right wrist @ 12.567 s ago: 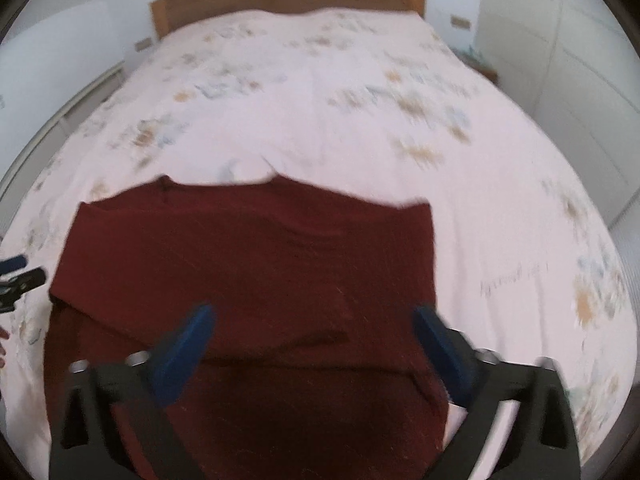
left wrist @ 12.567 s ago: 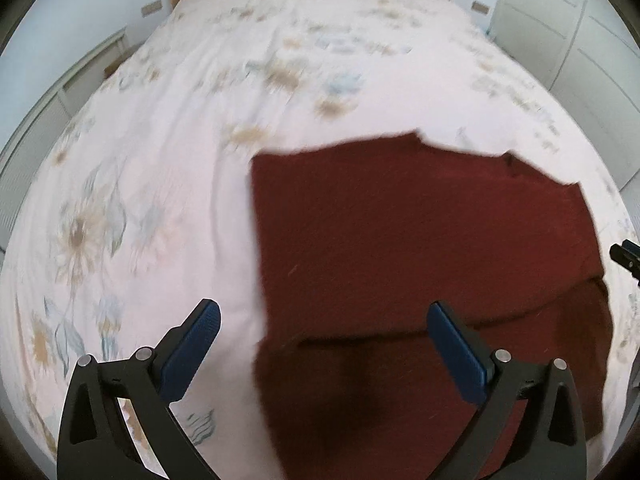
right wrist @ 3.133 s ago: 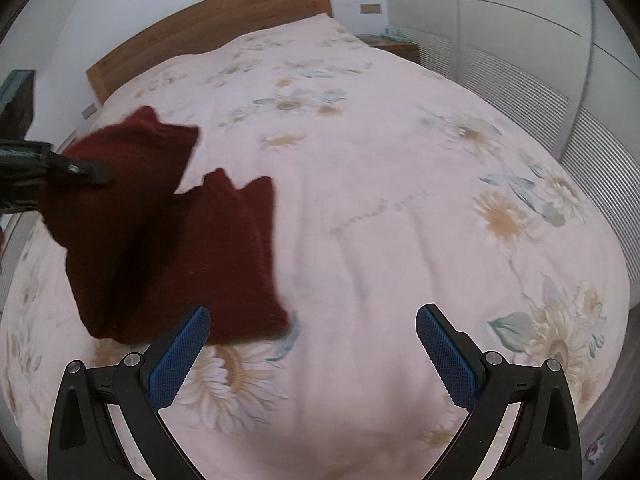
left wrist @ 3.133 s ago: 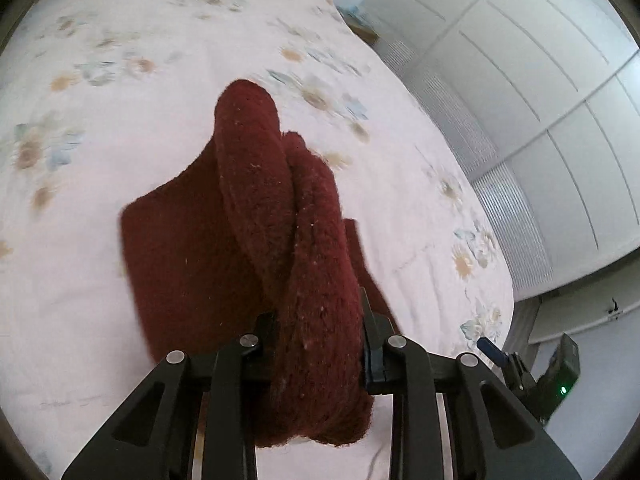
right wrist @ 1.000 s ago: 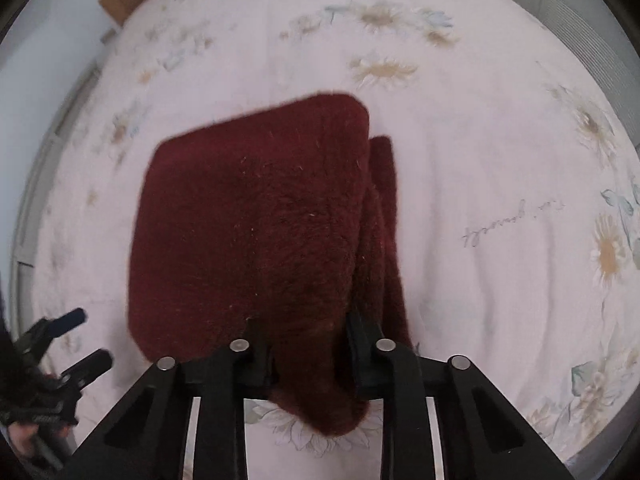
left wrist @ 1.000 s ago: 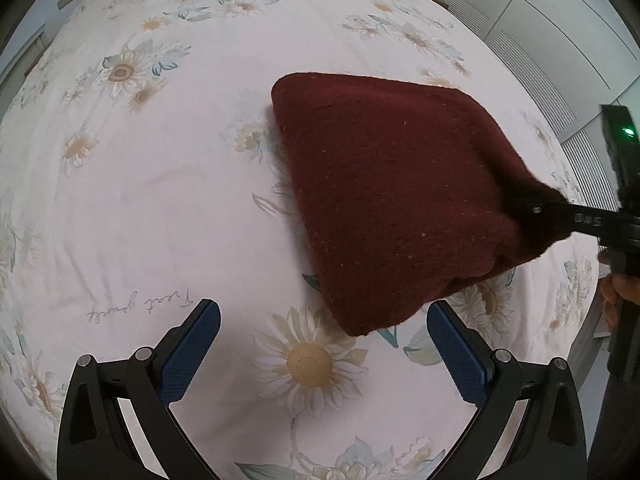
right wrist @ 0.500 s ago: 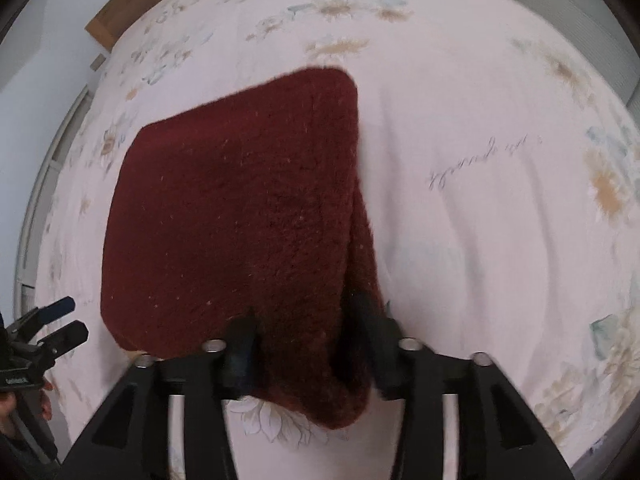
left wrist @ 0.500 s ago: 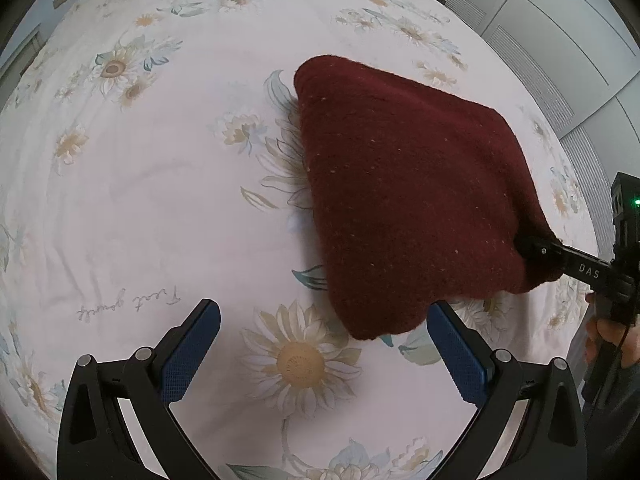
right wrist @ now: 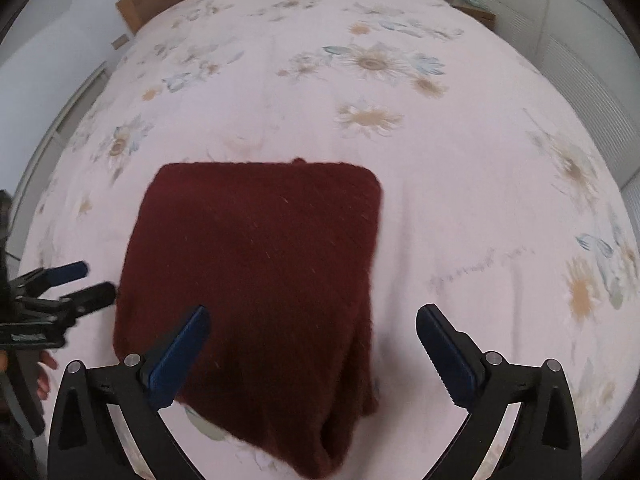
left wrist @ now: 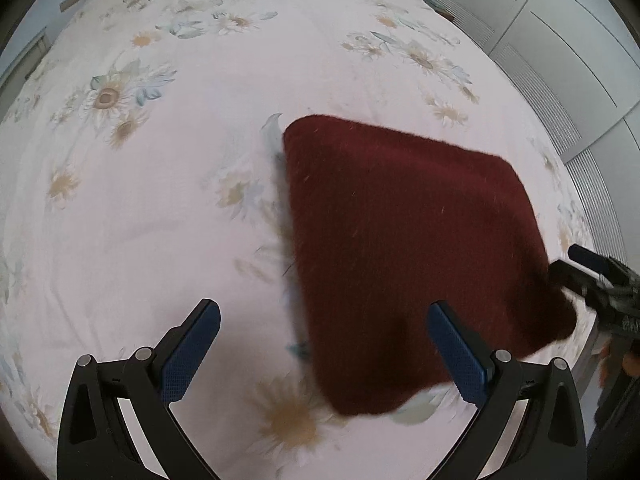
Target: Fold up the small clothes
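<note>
Right wrist view: folded dark-red fuzzy knit garment [right wrist: 256, 280] lies on the floral bed sheet [right wrist: 460, 184], directly ahead between the wide-open right tongs [right wrist: 308, 354]. Left tongs [left wrist: 320, 354], also wide and empty, have it off to their right; right is nearer.

Both grippers are looking identical: the left gripper [left wrist: 324, 350] and right gripper [right wrist: 312, 354] are showing matte black frames, silver screws, and blue ridged pads [right wrist: 440, 350] running toward 12 o'clock.

Soft even daylight, slight motion blur, strong fisheye edge warping.
</note>
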`<state>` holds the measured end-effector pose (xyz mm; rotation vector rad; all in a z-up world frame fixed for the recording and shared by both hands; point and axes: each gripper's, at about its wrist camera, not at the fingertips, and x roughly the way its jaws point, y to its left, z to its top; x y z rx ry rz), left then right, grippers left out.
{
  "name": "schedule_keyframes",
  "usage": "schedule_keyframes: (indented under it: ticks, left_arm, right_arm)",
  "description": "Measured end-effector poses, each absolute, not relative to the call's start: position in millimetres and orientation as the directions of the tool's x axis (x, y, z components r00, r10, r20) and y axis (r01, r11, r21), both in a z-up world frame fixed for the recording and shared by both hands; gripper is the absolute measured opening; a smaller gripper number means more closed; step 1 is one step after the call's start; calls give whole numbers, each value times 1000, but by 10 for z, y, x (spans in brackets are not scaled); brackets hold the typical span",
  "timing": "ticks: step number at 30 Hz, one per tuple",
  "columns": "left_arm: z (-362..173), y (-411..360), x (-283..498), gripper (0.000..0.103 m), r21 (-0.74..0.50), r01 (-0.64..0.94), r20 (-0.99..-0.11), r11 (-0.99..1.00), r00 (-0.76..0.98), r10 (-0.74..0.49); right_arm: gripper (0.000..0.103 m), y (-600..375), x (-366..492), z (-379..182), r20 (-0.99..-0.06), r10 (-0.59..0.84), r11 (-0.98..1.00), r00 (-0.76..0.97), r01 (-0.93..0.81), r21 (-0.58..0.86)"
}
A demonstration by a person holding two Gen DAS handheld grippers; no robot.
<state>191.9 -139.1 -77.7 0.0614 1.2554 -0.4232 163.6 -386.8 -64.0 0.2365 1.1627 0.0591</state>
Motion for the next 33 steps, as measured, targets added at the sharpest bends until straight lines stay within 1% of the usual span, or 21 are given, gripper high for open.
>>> schedule_keyframes:
  ticks: [3, 7, 11, 16, 19, 20, 21, 22, 23, 25, 27, 29, 30, 31, 33]
  left_arm:
    - [-861, -1606, 2047, 102, -172, 351, -938, 920, 227, -262]
    - [-1056, -1755, 2155, 102, -198, 335, -945, 921, 185, -270]
    - [-1315, -1866, 2128, 102, -147, 367, -961, 919, 168, -221]
    - [-1501, -1782, 2119, 102, -202, 334, -950, 921, 161, -267]
    - [-1554, -1765, 2098, 103, -222, 345, -941, 912, 168, -293]
    - [-1567, -1752, 2091, 103, -229, 346, -938, 910, 170, -301]
    - [-1583, -1737, 2087, 103, -239, 343, -936, 908, 167, -309]
    - [-1591, -1727, 2087, 101, -247, 341, -935, 907, 163, -315]
    - [-1596, -1717, 2086, 99, -257, 340, -933, 905, 157, -324]
    - [-1586, -1705, 2084, 94, -264, 345, -930, 901, 157, -332]
    - [-1573, -1700, 2073, 90, -263, 353, -929, 898, 158, -335]
    - [-1552, -1695, 2059, 87, -262, 372, -926, 891, 162, -340]
    - [-1538, -1710, 2063, 80, -263, 380, -924, 887, 164, -345]
    - [-1515, -1724, 2078, 70, -268, 384, -921, 883, 168, -353]
    - [-1417, -1696, 2060, 57, -273, 386, -915, 881, 179, -362]
  right_arm:
    - [103, -3846, 1776, -814, -919, 165, 974, 357, 86, 209]
    - [103, -3866, 1833, -1136, -933, 208, 963, 294, 104, 247]
    - [103, -3908, 1815, -1385, -927, 237, 956, 292, 99, 276]
    - [103, -4031, 1789, -1642, -886, 357, 899, 297, 149, 412]
    - [102, -4044, 1773, -1674, -877, 371, 889, 304, 155, 430]
    - [99, -4029, 1778, -1662, -880, 368, 891, 299, 157, 426]
    - [90, -4013, 1783, -1652, -880, 372, 890, 296, 156, 429]
    - [84, -4001, 1786, -1636, -874, 386, 884, 295, 153, 442]
    - [77, -3986, 1792, -1608, -866, 403, 877, 295, 147, 458]
    - [69, -3927, 1804, -1546, -877, 388, 889, 284, 135, 437]
    - [55, -3866, 1809, -1480, -882, 380, 898, 279, 118, 425]
    - [48, -3773, 1806, -1381, -894, 350, 916, 280, 98, 390]
    - [46, -3735, 1802, -1331, -898, 335, 923, 285, 91, 373]
    - [45, -3703, 1795, -1276, -901, 320, 930, 293, 86, 358]
    - [42, -3622, 1778, -1104, -903, 295, 942, 313, 66, 330]
